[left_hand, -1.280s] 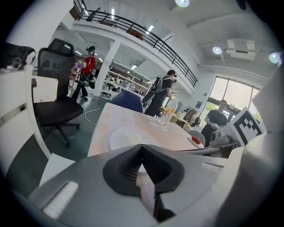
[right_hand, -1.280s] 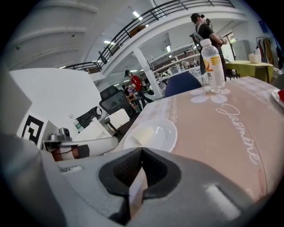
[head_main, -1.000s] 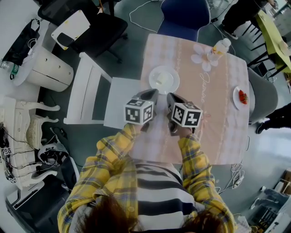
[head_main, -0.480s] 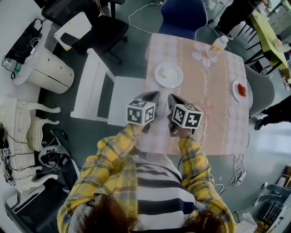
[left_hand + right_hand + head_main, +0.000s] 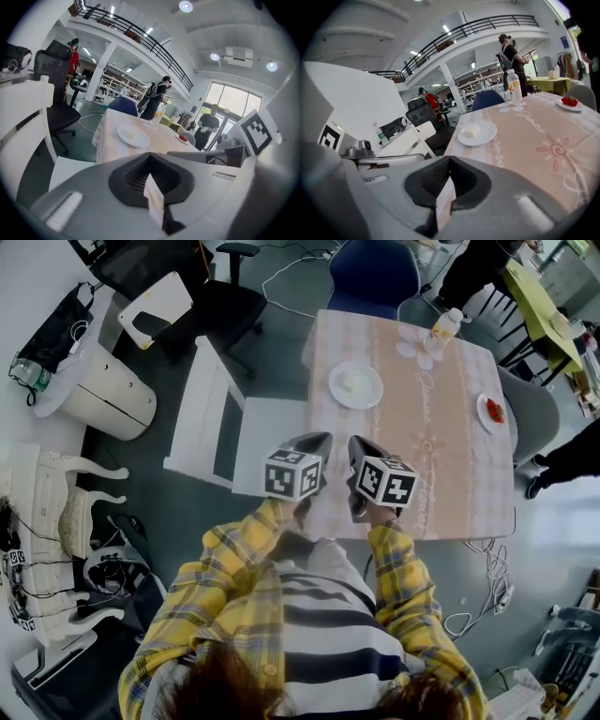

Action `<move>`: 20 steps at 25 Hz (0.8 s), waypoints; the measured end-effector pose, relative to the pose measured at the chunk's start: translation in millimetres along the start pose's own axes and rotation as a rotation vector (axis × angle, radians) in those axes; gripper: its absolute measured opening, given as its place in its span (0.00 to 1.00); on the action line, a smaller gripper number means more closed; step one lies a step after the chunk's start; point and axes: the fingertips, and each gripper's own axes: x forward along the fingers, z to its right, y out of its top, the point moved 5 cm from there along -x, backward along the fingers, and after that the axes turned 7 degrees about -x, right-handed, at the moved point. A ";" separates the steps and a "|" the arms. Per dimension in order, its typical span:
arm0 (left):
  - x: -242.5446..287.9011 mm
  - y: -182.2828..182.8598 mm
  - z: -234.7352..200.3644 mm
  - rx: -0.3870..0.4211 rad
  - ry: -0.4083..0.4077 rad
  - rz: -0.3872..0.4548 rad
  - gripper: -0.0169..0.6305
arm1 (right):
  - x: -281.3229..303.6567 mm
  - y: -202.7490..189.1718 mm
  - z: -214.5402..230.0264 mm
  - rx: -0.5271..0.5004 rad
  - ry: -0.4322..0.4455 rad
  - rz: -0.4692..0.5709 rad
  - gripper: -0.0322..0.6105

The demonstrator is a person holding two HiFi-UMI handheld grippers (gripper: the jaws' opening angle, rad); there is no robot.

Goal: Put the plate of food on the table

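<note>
The white plate of food (image 5: 355,385) sits on the pink-clothed table (image 5: 450,465), toward its far left corner, with a pale piece of food on it. A clear bottle (image 5: 442,329) stands at the table's far edge, and a small plate of red food (image 5: 491,412) lies by its right edge, well apart from the white plate. The 2 grippers hang side by side over the table's near left edge, well short of the plate. The left gripper (image 5: 314,448) has its fingers closed together with nothing between them, and the right gripper (image 5: 361,451) is closed and empty too. A white chair (image 5: 225,423) stands just left of the table, and a blue chair (image 5: 373,273) at its far side.
</note>
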 end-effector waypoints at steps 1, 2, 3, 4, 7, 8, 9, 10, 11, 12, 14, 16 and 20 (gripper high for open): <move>-4.7 -2.3 1.2 0.003 -0.006 0.000 0.03 | -3.6 -2.4 -3.6 -0.001 -0.006 0.002 0.05; -9.5 -4.8 2.2 0.006 -0.011 0.000 0.03 | -7.2 -4.9 -7.2 -0.001 -0.011 0.005 0.05; -14.2 -7.4 3.1 0.008 -0.015 0.000 0.03 | -10.7 -7.6 -10.8 -0.001 -0.017 0.008 0.05; -18.9 -10.2 3.9 0.009 -0.019 0.000 0.03 | -14.2 -10.3 -14.4 0.000 -0.022 0.011 0.05; -33.3 -19.3 6.7 0.010 -0.032 -0.004 0.03 | -25.2 -20.0 -25.5 0.005 -0.036 0.015 0.05; -37.9 -22.7 7.9 0.010 -0.037 -0.006 0.03 | -28.9 -23.9 -28.8 0.007 -0.040 0.015 0.05; -42.3 -26.1 9.0 0.010 -0.041 -0.007 0.03 | -32.4 -27.8 -32.0 0.009 -0.044 0.016 0.05; -46.5 -29.3 9.9 0.012 -0.044 -0.007 0.03 | -35.8 -31.6 -35.1 0.011 -0.047 0.017 0.05; -50.7 -32.1 10.6 0.014 -0.047 -0.008 0.03 | -39.0 -35.2 -38.6 0.014 -0.049 0.018 0.05; -54.7 -34.7 11.3 0.016 -0.049 -0.009 0.03 | -42.0 -38.5 -42.1 0.016 -0.051 0.019 0.05; -62.1 -39.2 13.3 0.022 -0.057 -0.013 0.03 | -47.8 -44.7 -48.9 0.018 -0.054 0.018 0.05; -68.4 -43.2 15.9 0.028 -0.065 -0.016 0.03 | -52.9 -49.2 -55.0 0.018 -0.057 0.019 0.05; -81.7 -51.4 19.1 0.038 -0.076 -0.016 0.03 | -64.3 -57.6 -66.3 0.016 -0.065 0.033 0.05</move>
